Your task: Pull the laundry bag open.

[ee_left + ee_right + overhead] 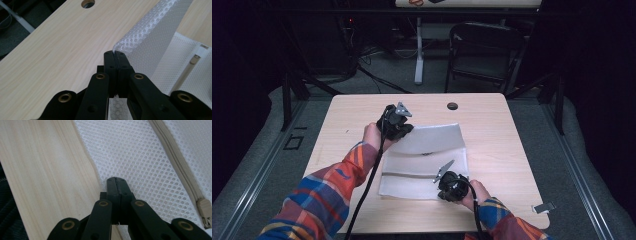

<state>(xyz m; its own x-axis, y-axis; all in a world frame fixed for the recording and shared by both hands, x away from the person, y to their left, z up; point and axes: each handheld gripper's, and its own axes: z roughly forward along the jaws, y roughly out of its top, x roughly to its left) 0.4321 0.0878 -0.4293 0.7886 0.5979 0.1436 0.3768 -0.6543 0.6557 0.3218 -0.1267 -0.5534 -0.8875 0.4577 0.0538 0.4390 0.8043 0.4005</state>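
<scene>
Left gripper view shows the left gripper (pixel 115 53) with its fingers (pixel 110 67) pressed together on a corner of the mesh bag (pixel 152 37), the fabric pinched between them and lifted in a fold off the table (pixel 57 45). Right gripper view shows the right gripper (pixel 116 180) fingers likewise closed on the bag's near edge, with mesh caught between them and the beige zipper (pixel 175 160) running alongside. High view puts the bag mid-table, its long axis lying left to right, the far half raised by the left gripper, the zipper line crossing it lengthwise. A round hole (pixel 452 106) sits in the table beyond.
</scene>
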